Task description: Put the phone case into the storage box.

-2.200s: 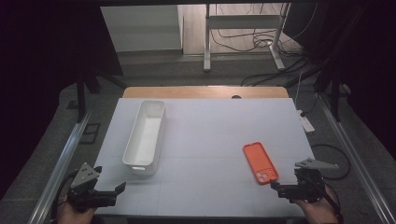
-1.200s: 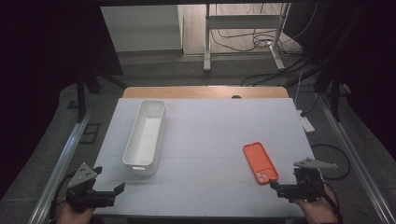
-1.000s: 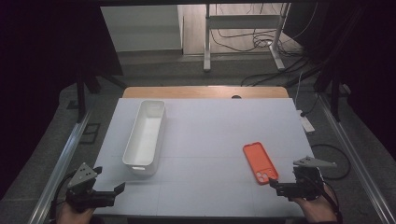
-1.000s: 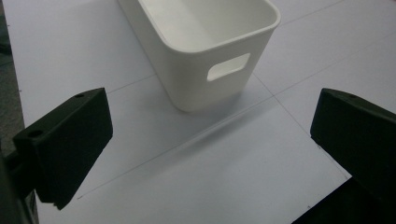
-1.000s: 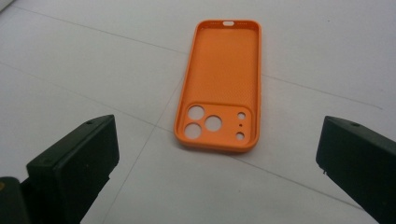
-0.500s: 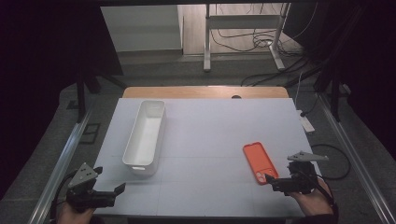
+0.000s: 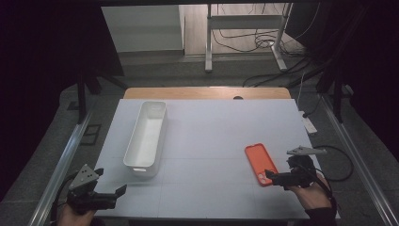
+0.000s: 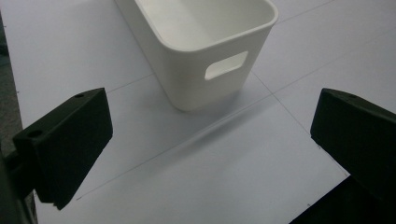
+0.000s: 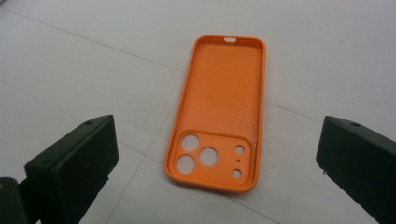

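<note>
Right gripper (image 7: 269, 175) has moved up to the orange phone case (image 7: 260, 164)

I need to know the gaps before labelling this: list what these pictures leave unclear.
- Bin: far end cut off by the top edge, left gripper view.
- Case: underside hidden against the table, right gripper view.
- Case's near end: partly covered by the right tongs, high view.

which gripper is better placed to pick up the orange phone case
Right. The right gripper sits at the near end of the orange phone case with jaws wide open facing it; the left gripper is across the table, by the white bin.
</note>
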